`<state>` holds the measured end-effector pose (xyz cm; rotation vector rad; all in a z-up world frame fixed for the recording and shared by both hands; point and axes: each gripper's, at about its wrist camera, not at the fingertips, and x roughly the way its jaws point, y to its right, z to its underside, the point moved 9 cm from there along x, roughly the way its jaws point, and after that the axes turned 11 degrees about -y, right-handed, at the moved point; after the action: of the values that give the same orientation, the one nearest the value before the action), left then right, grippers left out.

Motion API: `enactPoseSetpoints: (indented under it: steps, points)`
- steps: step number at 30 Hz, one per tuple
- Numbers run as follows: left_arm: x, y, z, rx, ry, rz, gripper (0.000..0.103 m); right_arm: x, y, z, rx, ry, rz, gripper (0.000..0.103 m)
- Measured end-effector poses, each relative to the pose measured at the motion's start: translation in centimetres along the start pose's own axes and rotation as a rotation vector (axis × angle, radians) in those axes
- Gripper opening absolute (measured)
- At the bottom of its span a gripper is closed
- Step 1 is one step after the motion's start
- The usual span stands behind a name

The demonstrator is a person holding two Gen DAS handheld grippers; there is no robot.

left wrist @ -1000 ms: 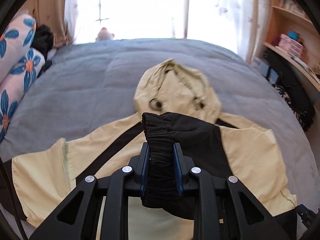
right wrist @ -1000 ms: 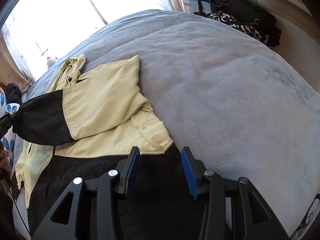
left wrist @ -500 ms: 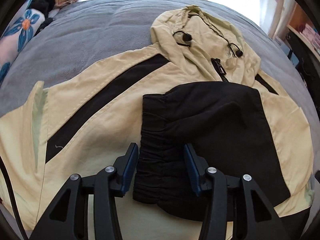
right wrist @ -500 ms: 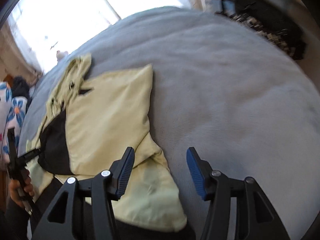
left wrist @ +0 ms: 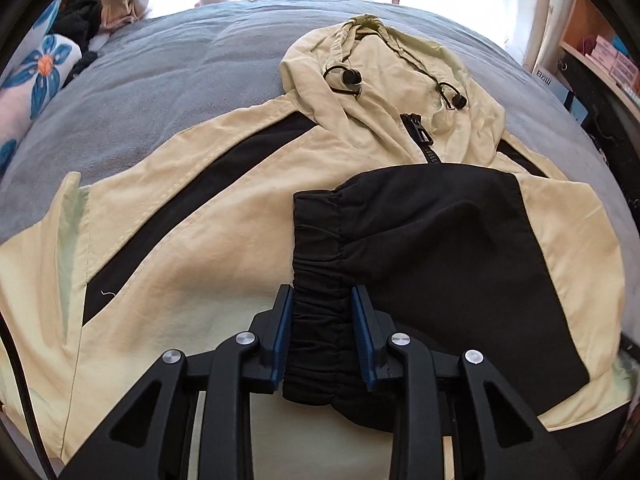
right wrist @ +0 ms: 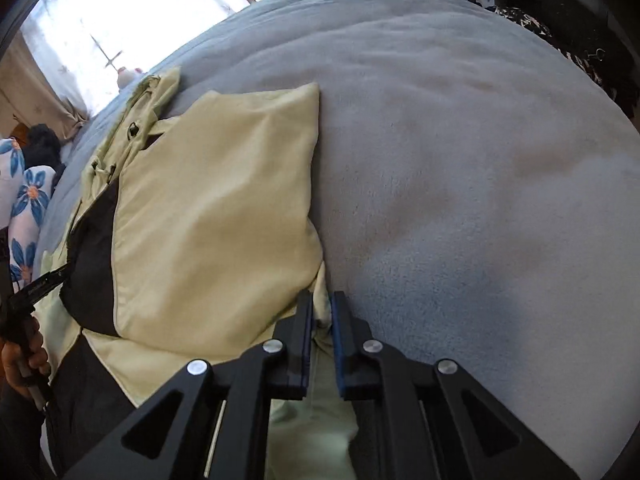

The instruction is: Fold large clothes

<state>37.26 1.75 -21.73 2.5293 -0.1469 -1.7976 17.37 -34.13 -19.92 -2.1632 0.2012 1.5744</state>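
Your grey bed cover [right wrist: 460, 160] fills both views, and on it lies one yellow-and-black hooded jacket [left wrist: 192, 248], front up, hood [left wrist: 384, 80] toward the window. Only your left wrist view shows the whole front: one zipper pull [left wrist: 418, 130] at the collar, two black cord stoppers, and one black sleeve cuff [left wrist: 320, 264] folded across the chest. Only the right wrist view shows the jacket's outer side edge meeting bare cover — plus your left hand [right wrist: 22, 354] on its tool at the frame's edge. One flowered pillow roll [left wrist: 36, 76] sits at the bed's far left.

Your left gripper [left wrist: 323, 334] has its two blue pads set on either side of the cuff's elastic, touching it. Your right gripper [right wrist: 321, 326] is nearly closed — pinching a fold of yellow fabric at the jacket's side edge.
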Motion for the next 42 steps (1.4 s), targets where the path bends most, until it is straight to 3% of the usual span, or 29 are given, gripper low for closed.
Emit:
enactPoseSetpoints:
  steps: [2,3,4,5,6,11,16,19,20,21,22,23,24,29,31,35,37,40,42]
  points:
    - [-0.2,-0.1,-0.2,-0.008,-0.018,0.023,0.031,-1.1,0.0,-0.8,0.058,0.015,-0.072,0.016]
    - [-0.2,-0.2,-0.2,-0.018,-0.032,0.045,0.033,-1.7,-0.1,-1.5,0.081,0.032,-0.115,0.025]
    - [-0.1,-0.2,-0.4,-0.027,-0.042,0.073,0.04,-2.1,-0.1,-2.2,0.093,0.046,-0.144,0.035]
    - [-0.1,-0.3,-0.6,-0.044,-0.053,0.11,0.048,-2.3,-0.2,-3.0,0.101,0.054,-0.161,0.038]
    - [-0.1,-0.5,-0.7,-0.061,-0.056,0.13,0.05,-2.2,-0.1,-3.9,0.112,0.056,-0.167,0.04]
    - [0.4,-1.4,-1.9,-0.13,-0.043,0.149,0.051,0.5,0.7,-9.8,0.193,0.007,-0.224,0.04]
    - [1.1,0.0,-2.7,-0.056,-0.038,0.1,0.051,4.6,1.2,-14.2,0.234,-0.077,-0.268,0.04]
    - [1.2,0.7,-3.0,-0.018,-0.032,0.061,0.043,6.0,0.1,-15.0,0.194,-0.114,-0.306,0.04]
    - [1.1,0.6,-3.0,-0.014,-0.025,0.044,0.032,6.1,-0.6,-15.3,0.148,-0.113,-0.298,0.039]
    - [1.0,0.5,-3.2,-0.009,-0.011,0.02,0.03,5.9,-1.2,-15.5,0.092,-0.105,-0.262,0.01]
    - [0.8,0.5,-3.4,-0.005,0.0,0.009,0.028,5.3,-1.6,-16.0,0.013,-0.068,-0.153,0.001]
    - [0.6,0.3,-3.4,-0.007,0.015,0.003,0.027,4.2,-1.9,-16.6,-0.046,0.006,-0.058,0.001]
    - [0.5,0.2,-3.5,-0.009,0.029,-0.005,0.027,3.5,-2.4,-16.8,-0.077,0.044,-0.036,0.001]
    - [1.3,0.5,-3.4,0.017,0.04,-0.07,0.031,6.2,-2.1,-16.0,-0.114,-0.007,0.145,0.003]
    - [0.8,0.4,-3.3,0.018,0.035,-0.079,0.031,4.8,-2.2,-16.0,-0.073,0.028,0.196,0.012]
    - [-1.2,-0.7,-3.1,0.005,0.023,-0.099,0.034,0.0,-2.8,-15.7,-0.058,0.179,0.287,0.02]
    - [-3.1,-1.1,-3.2,-0.016,0.07,-0.122,0.043,-1.5,-3.9,-14.6,-0.075,0.206,0.281,0.034]
    - [-5.3,-0.2,-3.6,0.001,0.165,-0.217,0.049,-1.3,-7.2,-11.8,-0.124,0.154,0.19,0.035]
    - [-5.7,1.3,-3.7,0.009,0.185,-0.202,0.049,-0.4,-10.1,-9.6,-0.165,0.107,0.116,0.035]
